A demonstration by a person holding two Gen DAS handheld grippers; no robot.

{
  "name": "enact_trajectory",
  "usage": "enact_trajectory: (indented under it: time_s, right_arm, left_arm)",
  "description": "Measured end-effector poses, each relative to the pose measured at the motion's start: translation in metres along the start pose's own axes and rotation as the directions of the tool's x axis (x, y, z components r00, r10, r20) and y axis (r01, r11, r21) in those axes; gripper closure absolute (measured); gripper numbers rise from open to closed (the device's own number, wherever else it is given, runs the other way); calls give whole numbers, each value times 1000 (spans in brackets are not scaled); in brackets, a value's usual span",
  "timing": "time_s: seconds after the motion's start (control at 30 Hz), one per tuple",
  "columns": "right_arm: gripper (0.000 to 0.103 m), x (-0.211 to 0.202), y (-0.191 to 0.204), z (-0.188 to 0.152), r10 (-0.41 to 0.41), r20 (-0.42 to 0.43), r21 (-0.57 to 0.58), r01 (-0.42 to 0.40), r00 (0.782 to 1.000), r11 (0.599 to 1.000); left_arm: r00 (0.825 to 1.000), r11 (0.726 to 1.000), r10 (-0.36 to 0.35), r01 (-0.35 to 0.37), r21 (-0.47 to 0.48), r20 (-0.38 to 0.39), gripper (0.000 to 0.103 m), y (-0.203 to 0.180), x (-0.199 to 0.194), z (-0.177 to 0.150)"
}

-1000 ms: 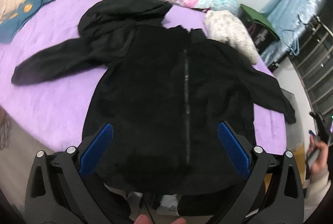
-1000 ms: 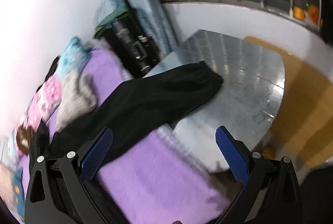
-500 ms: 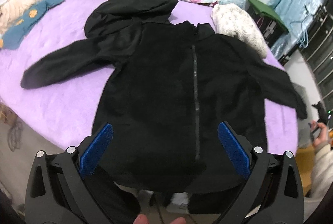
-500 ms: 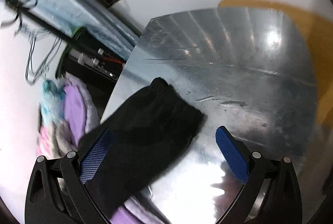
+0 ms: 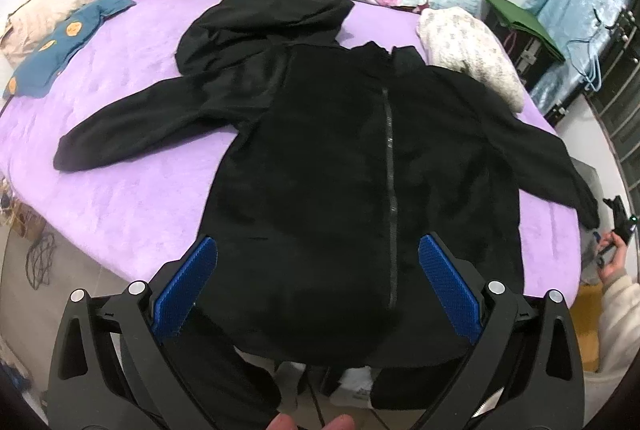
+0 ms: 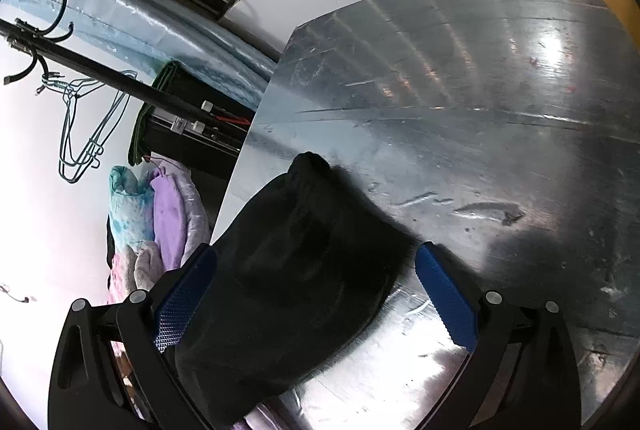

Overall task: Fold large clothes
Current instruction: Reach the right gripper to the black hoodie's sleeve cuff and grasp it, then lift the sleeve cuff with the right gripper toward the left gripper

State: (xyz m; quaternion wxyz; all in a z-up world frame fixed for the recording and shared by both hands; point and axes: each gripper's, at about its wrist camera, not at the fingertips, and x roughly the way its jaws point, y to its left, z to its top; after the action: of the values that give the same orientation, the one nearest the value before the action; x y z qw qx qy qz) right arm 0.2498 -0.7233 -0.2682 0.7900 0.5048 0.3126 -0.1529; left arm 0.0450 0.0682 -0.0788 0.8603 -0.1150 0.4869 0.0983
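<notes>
sleeve cuff (image 6: 308, 250) of the black zip jacket (image 5: 360, 170), spread front-up on the purple bed (image 5: 120, 190), hangs off its right edge between the open right gripper (image 6: 316, 294); close squarely before folding inward, left gripper (image 5: 316, 282) open, empty.

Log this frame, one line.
jacket flat on bed, unfolded | left tongs open above hem | right tongs open around sleeve cuff

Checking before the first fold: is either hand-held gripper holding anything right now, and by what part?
Nothing is held. The left hand-held gripper is open above the black jacket's hem; the right hand-held gripper is open around its sleeve cuff.
</notes>
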Motion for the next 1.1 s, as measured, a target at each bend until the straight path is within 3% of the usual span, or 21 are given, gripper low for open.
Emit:
enact_trajectory:
  time_s: [0.1,0.2,0.27,0.33,0.4,0.43,0.47,0.63,0.8,0.87,0.93,1.1]
  right_arm:
    - [6,3,3,0,-13,1,-18,14,1000,1000]
    - [13,5,8,-2,-54,14,-60,55,998,997]
    - [24,8,10,-4,-75,28,-92,77,997,993]
    - [26,9,9,-3,-59,28,-99,62,998,993]
    - [41,9,2,1,-51,19,-76,52,999,996]
    - [63,9,-1,2,-70,15,-72,71,997,995]
    - [75,10,-4,3,-90,10,-71,91,996,993]
    - [86,6,-2,0,-64,2,-102,64,998,993]
    - [88,-15,25,-6,7,33,-160,-2,999,987]
    - [88,-26,51,-12,34,37,-254,-24,999,967]
    - [89,-39,86,-25,46,46,-394,-24,998,919]
    - [89,-81,176,-74,112,50,-643,-54,992,764]
  left_arm:
    - [1000,1000,9,-9,-14,1,6,3,-1,1]
    - [1000,1000,8,-8,4,0,6,2,-2,1]
    - [1000,999,25,-25,35,0,6,-1,-1,1]
    - [1000,999,22,-21,37,-9,6,-2,0,0]
    - [1000,999,20,-19,36,-11,6,0,-1,0]
    - [1000,999,23,-22,35,-9,6,1,-1,1]
    - [1000,999,25,-24,31,-6,6,3,-2,1]
    - [1000,1000,27,-27,11,1,6,10,-7,1]
    - [1000,1000,14,-14,-4,24,6,16,-15,-1]
    - [1000,1000,1,-1,-16,26,6,20,-16,-2]
    - [1000,1000,-13,13,-23,28,6,24,-17,-2]
    - [995,992,-91,93,-79,28,6,38,-16,1]
